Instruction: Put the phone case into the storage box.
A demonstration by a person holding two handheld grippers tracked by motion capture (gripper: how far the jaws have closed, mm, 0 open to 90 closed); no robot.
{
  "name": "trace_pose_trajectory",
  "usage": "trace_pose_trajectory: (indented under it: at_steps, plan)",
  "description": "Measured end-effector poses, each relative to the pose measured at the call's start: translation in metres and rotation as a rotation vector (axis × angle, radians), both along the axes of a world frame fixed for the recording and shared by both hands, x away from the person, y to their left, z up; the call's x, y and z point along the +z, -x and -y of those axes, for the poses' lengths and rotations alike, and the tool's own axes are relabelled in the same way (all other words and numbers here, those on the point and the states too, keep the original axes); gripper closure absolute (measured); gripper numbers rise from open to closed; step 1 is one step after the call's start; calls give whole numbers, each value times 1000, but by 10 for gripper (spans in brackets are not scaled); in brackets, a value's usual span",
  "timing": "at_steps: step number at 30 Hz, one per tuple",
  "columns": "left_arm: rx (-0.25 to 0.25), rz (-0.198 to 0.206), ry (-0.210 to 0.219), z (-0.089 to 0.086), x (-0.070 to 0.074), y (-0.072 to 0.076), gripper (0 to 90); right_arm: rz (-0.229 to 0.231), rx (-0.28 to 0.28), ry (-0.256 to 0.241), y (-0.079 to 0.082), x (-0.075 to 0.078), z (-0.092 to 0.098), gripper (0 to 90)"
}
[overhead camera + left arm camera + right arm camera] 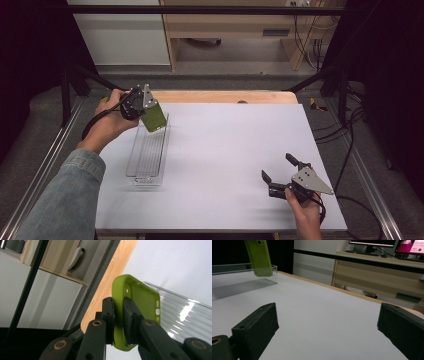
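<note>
The left gripper (145, 107) pinches the green phone case (154, 118) by one side wall, hanging it over the clear tray's (145, 165) 12 o'clock end, apparently for dropping in, while the right gripper (281, 172) rests spread at the worktop's (230, 150) 4 o'clock.

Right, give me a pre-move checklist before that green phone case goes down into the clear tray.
1. Left gripper shut on the phone case, jaws clamping one edge: ok.
2. Case held above the tray's far end, not yet inside: ok.
3. Tray inside free of other things: ok.
4. Case tilted, not level with the tray floor: not ok.
5. Right gripper open, away from the tray: ok.
6. Firmness of grip: cannot tell.
</note>
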State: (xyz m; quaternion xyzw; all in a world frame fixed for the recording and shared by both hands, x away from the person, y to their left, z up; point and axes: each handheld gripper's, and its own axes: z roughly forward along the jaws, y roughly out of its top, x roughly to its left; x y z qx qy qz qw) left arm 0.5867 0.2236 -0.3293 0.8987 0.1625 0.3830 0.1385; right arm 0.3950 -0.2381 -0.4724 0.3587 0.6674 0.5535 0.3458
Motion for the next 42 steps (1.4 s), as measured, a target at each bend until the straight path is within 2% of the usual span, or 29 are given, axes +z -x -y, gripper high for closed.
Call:
trace_pose_trajectory:
  at_steps: [14,28,42]
  plan:
    - [-8,2,-6,2,-2,-2,800,0,-3,-2,0,0,1,35]
    - [-4,-14,-22,1,-6,-12,800,-2,-2,-2,-1,-1,1,34]
    - [-22,-22,-30,6,-8,-10,800,-4,-9,-8,-1,-1,3,33]
